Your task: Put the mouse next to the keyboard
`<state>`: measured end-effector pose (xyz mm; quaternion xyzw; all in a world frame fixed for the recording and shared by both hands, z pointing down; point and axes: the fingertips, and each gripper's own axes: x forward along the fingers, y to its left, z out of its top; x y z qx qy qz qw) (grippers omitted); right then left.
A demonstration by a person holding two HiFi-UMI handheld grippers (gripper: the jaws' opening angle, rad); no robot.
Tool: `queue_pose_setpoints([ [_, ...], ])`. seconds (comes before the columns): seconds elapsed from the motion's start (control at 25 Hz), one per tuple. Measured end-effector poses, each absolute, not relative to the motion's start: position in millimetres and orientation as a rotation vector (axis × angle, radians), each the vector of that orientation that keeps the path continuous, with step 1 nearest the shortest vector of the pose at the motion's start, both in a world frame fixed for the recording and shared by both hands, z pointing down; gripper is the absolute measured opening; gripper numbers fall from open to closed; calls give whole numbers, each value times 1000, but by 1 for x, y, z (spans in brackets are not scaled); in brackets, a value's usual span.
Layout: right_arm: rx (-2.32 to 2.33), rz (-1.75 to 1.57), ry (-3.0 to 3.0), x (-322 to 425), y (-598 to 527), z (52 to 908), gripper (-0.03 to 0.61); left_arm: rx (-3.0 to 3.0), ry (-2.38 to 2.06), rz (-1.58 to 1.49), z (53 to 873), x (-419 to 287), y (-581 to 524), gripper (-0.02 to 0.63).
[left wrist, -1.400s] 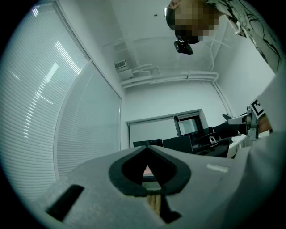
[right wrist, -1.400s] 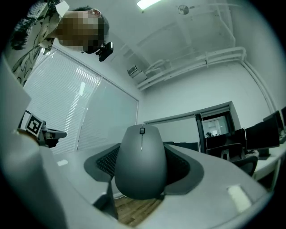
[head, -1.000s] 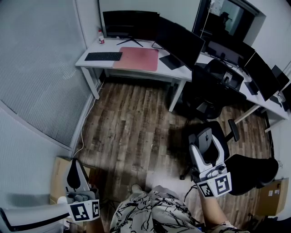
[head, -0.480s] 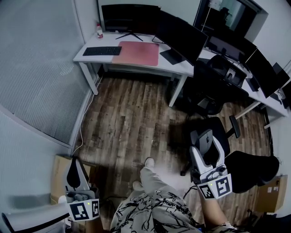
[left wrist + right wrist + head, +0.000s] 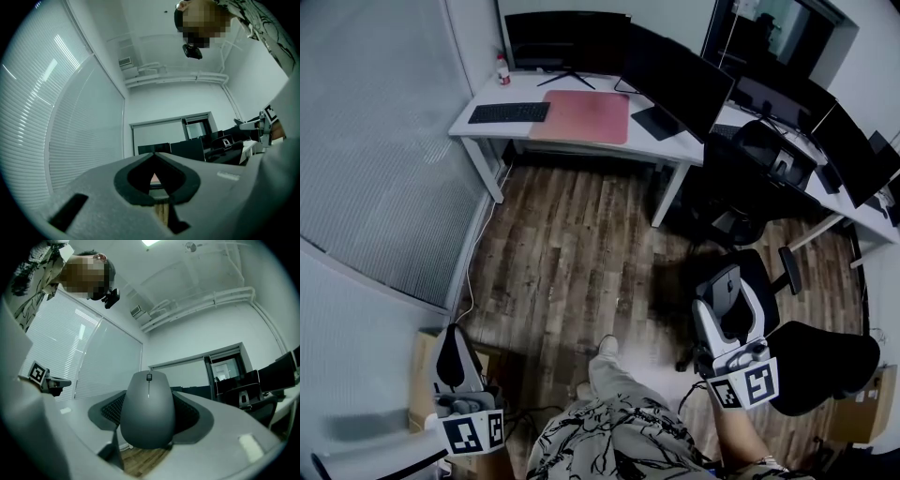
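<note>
A grey mouse [image 5: 728,285] sits between the jaws of my right gripper [image 5: 730,302], low at the right of the head view, above a black office chair. In the right gripper view the mouse [image 5: 148,409] fills the gap of the right gripper [image 5: 148,423], both pads pressing its sides. The black keyboard [image 5: 508,112] lies on the far white desk [image 5: 675,150], left of a pink mat [image 5: 581,116]. My left gripper [image 5: 454,360] hangs at the lower left, far from the desk. The left gripper [image 5: 153,157] has its jaw tips together and nothing between them.
Monitors [image 5: 567,39] stand along the back of the desk, with a small bottle [image 5: 502,69] at its left corner. Black office chairs [image 5: 750,164] crowd the right side by a second desk. Window blinds [image 5: 366,141] line the left. A cardboard box [image 5: 427,352] lies beside the left gripper. Wood floor [image 5: 572,253] lies between me and the desk.
The view has shifted a little and the desk sits slightly differently in the picture. The person's foot has stepped forward on the floor. Both grippers keep their place and their hold.
</note>
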<state>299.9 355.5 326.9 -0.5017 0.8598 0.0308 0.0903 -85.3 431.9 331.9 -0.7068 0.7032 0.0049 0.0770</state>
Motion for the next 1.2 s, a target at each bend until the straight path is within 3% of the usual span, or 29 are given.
queue_pose_setpoints([
  [1.2,-1406,95,2570,301,163,322,302,-2043,2171,8,322,-72,269,-2],
])
